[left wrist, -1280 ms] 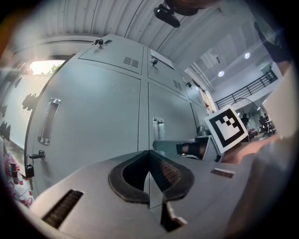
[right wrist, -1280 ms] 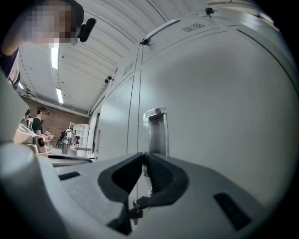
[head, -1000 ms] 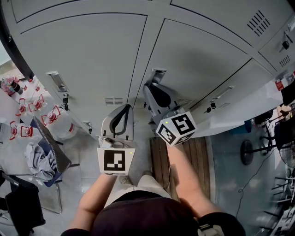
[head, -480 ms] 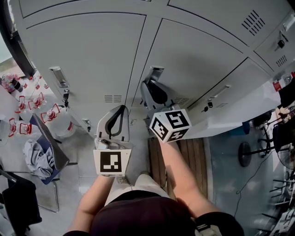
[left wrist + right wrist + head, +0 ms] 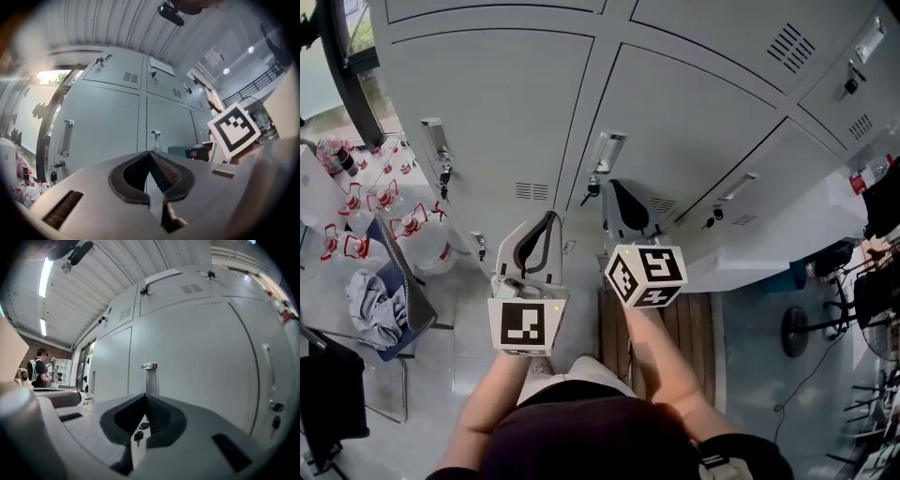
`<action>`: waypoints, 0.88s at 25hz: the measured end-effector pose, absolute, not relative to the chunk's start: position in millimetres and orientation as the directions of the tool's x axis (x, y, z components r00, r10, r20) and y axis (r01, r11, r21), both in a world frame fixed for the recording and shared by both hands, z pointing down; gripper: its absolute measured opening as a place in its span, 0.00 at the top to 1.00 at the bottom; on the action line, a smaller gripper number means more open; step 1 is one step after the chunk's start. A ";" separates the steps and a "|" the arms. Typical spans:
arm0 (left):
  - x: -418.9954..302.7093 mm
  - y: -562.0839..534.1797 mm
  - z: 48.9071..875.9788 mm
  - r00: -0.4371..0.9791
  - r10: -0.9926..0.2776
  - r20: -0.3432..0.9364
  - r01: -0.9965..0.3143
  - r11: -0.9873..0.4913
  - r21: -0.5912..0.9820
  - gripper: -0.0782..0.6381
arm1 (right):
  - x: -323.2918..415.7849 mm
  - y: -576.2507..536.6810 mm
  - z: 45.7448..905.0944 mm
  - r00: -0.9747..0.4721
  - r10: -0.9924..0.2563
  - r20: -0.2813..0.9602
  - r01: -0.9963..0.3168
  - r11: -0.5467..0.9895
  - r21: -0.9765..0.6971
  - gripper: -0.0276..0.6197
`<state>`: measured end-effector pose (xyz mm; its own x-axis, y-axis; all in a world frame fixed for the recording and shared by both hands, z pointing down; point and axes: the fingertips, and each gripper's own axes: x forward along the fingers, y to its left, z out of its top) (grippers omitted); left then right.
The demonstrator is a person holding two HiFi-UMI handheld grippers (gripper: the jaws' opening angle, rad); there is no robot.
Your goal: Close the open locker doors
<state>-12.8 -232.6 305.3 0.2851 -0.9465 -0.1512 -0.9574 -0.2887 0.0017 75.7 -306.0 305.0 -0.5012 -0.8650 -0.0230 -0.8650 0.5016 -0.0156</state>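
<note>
Both tongs point at the grey locker bank and stop short of its doors. The left gripper [image 5: 150,153] has its jaws pressed together on nothing. The right gripper [image 5: 145,397] has just been closing; its jaws now meet, empty, aimed just under the handle [image 5: 149,366] of the middle locker door [image 5: 694,122]. That door sits flush, with keys [image 5: 591,192] hanging from its lock. The left locker door [image 5: 487,103] beside it is shut too.

The head camera looks steeply down from above and behind both grippers, onto the left gripper [image 5: 550,217], the right gripper [image 5: 615,184] and the locker doors [image 5: 487,103] ahead of their tips. Each gripper camera sits behind its own jaws and faces roughly level at those doors from near. All three views share the door handle [image 5: 607,150] just ahead of the right gripper's tips.
</note>
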 end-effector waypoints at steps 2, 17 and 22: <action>1.1 -226.9 299.5 0.297 -0.942 -0.157 -0.954 -0.298 -0.018 0.89 | 94.9 -287.5 302.5 -0.491 -0.870 -0.042 -0.871 0.492 -0.003 0.95; 145.4 -150.8 287.8 0.360 -0.924 -0.129 -0.932 -0.349 -0.098 0.89 | 287.3 -159.0 301.2 -0.350 -0.934 -0.079 -0.929 0.335 0.158 0.96; 172.9 -129.3 314.6 0.343 -0.934 -0.103 -0.938 -0.334 -0.099 0.89 | 318.7 -139.5 319.4 -0.352 -0.932 -0.085 -0.929 0.338 0.150 0.96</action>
